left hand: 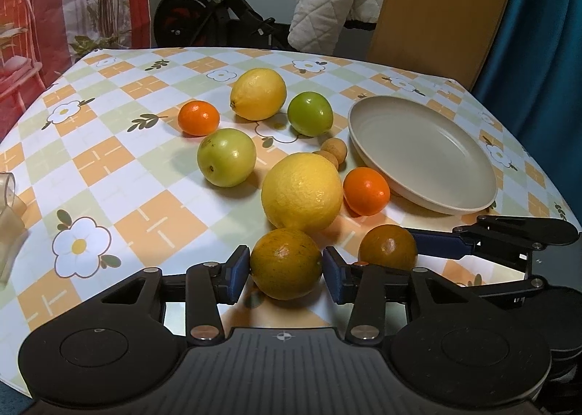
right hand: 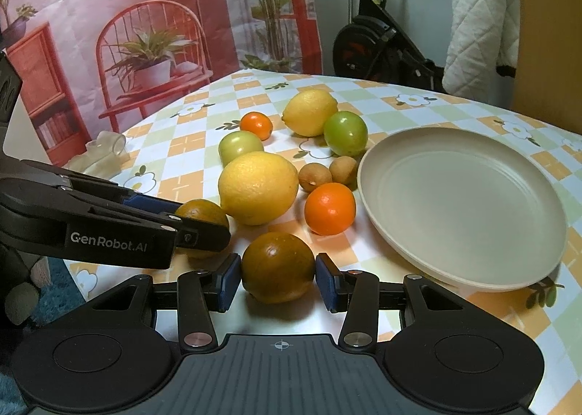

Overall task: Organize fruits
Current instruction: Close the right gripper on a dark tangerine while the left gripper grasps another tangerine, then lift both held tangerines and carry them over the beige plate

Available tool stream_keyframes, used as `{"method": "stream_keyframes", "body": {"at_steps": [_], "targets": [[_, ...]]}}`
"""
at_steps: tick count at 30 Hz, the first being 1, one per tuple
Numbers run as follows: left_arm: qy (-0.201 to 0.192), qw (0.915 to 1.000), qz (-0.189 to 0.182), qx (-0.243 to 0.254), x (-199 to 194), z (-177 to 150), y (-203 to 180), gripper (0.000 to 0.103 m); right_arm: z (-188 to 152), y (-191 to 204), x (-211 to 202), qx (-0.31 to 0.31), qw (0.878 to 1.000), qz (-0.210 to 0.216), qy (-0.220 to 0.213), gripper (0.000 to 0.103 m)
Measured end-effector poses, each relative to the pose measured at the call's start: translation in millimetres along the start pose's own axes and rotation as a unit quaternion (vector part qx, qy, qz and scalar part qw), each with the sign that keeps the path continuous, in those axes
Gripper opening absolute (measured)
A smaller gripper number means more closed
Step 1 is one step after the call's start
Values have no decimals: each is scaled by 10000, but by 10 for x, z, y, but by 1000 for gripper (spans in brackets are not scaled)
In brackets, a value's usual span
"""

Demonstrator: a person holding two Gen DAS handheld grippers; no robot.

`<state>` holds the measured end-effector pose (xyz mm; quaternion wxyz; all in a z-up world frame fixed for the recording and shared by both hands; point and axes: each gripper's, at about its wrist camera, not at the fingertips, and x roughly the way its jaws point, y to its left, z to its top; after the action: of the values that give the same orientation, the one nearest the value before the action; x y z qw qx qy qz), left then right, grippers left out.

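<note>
You are at the pick-up step: your left gripper (left hand: 286, 267) and right gripper (right hand: 278, 273) each clamp a dark orange (left hand: 285, 263) (right hand: 277, 267) on the table (left hand: 120, 174); next, I judge, lift both to the empty plate (right hand: 462, 211).

A room in a home. An exercise bike (right hand: 378, 36) stands behind the counter (left hand: 120, 174) with its flowered checked oilcloth, beside a quilted white cover (right hand: 480, 22). A printed backdrop (right hand: 145, 32) hangs alongside.
</note>
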<state>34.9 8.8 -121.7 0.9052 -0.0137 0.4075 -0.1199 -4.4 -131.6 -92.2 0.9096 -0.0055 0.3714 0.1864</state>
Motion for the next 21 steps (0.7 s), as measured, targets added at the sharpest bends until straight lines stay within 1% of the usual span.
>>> {"method": "stream_keyframes", "body": {"at_steps": [16, 21], "targets": [[-48, 9999, 99, 60, -12, -20, -18, 46, -31, -101, 12, 237, 9997, -96, -21, 41], [-261, 9996, 144, -26, -118, -5, 0, 46, -32, -131, -46, 298, 9994, -128, -121, 41]]}}
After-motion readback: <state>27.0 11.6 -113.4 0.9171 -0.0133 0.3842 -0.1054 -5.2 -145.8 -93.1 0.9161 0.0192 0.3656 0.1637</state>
